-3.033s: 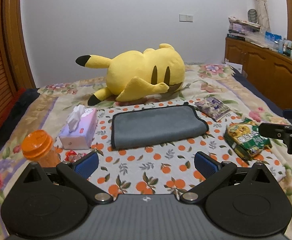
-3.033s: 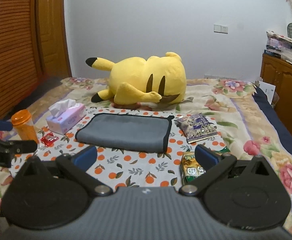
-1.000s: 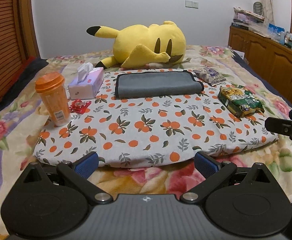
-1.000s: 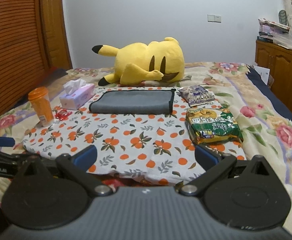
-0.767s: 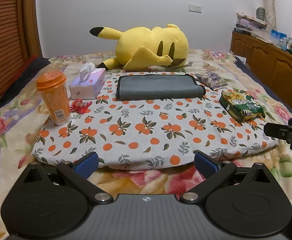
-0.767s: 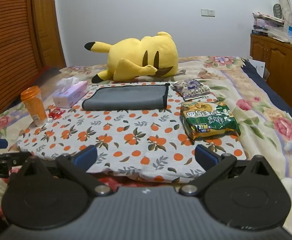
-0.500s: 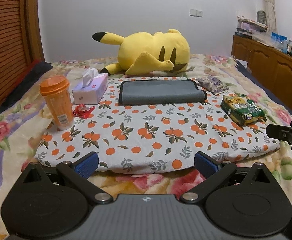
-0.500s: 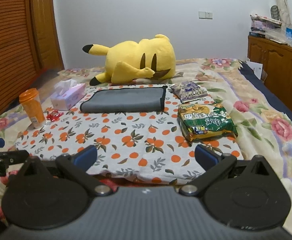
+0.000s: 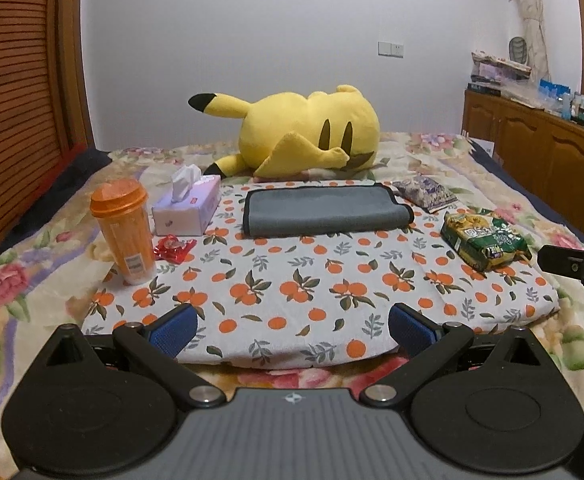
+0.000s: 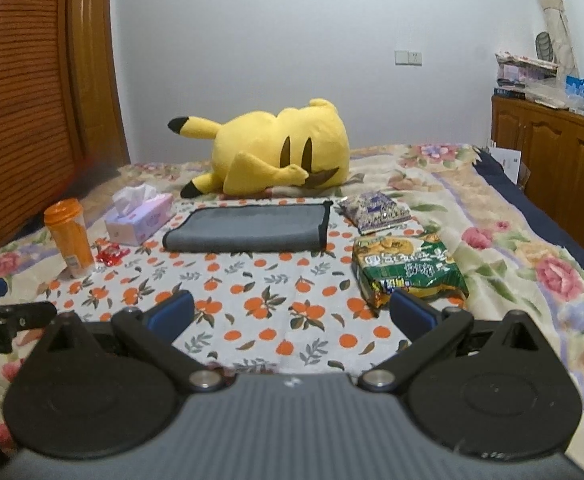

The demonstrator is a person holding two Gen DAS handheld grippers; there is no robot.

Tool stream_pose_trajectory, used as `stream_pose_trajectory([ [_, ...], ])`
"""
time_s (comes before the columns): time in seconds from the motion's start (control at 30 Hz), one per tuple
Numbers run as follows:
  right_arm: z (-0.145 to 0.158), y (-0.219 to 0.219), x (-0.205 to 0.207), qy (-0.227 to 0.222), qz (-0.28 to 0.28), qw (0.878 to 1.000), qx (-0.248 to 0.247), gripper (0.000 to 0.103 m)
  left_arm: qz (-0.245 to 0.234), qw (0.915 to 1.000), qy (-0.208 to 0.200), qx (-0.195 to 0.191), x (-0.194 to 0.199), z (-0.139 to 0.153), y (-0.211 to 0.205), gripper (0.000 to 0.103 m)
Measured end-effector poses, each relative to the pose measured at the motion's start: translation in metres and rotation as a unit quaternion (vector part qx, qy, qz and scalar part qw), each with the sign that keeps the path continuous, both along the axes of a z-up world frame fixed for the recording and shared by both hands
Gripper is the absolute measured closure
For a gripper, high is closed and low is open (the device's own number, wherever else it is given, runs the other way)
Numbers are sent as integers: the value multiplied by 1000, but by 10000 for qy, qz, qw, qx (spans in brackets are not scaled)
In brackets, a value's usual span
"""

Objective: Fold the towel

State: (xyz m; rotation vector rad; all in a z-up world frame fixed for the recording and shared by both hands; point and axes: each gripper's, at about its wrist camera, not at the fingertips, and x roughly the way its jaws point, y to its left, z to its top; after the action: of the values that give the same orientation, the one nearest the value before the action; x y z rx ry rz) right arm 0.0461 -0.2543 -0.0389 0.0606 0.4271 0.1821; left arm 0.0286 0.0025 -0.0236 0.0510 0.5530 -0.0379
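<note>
- The bed (image 9: 504, 208), under a floral blanket, fills both views; an orange-print cloth (image 9: 300, 280) lies spread over its middle.
- A yellow plush toy (image 9: 308, 136) lies on its side at the far edge of that cloth.
- The gray towel (image 9: 324, 210), folded into a flat rectangle with dark trim, rests on the far part of the cloth just in front of the plush, well apart from both grippers.
- The left gripper (image 9: 290, 326) hovers over the near edge of the cloth, jaws wide and holding nothing.
- The right gripper (image 10: 290, 308) sits beside it to the right, jaws likewise wide and empty.
- A green snack bag (image 10: 408, 270) lies right of the towel, with a purple packet (image 10: 376, 208) behind it.
- A tissue box (image 9: 188, 210) stands left of the towel.
- An orange cup (image 9: 124, 230) stands upright near the cloth's left edge, a small red wrapper (image 9: 172, 246) beside it.
</note>
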Motion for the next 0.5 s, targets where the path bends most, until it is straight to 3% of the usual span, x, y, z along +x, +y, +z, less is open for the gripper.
stream_pose_trajectory([
  [0.5, 5, -2, -9, -375, -44, 9993, -30, 0, 7, 9993, -371, 62, -9, 8, -1, 0],
])
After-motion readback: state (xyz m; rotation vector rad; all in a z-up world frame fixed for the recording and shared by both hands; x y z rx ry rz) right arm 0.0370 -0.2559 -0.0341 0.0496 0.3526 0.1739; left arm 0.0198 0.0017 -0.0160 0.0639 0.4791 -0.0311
